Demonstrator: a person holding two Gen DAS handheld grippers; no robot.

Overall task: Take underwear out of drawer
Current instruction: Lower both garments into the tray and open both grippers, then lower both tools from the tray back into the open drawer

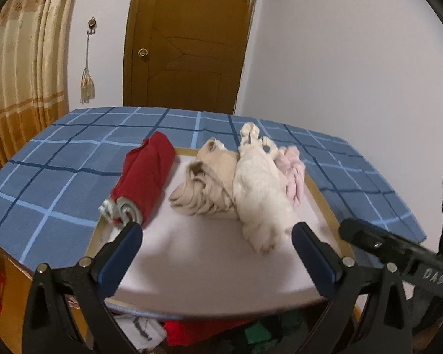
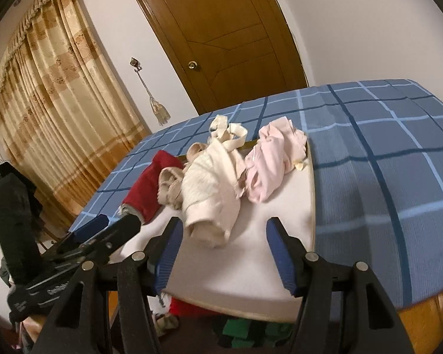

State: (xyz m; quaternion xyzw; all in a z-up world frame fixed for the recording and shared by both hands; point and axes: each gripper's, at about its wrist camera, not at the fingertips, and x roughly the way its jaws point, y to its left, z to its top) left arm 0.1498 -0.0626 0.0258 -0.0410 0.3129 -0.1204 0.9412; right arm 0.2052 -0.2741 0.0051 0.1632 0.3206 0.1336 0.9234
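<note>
Several pieces of underwear lie on a white board [image 1: 192,265]: a red roll [image 1: 147,177], a beige piece [image 1: 203,185], a cream piece [image 1: 260,194] and a pink piece [image 1: 292,174]. My left gripper [image 1: 217,231] stands open over the board's near part, with nothing between its blue pads. In the right wrist view my right gripper [image 2: 225,225] is open too, just short of the cream piece [image 2: 209,194], beside the pink piece [image 2: 274,159] and the red roll [image 2: 150,185]. Below the board's near edge the open drawer [image 1: 209,330] shows red and green cloth.
The board rests on a blue checked cloth [image 1: 59,177] covering the cabinet top. Behind it are a brown door [image 1: 189,44], a white wall and gold curtains [image 1: 20,73]. The left gripper [image 2: 109,227] shows at the right wrist view's left edge.
</note>
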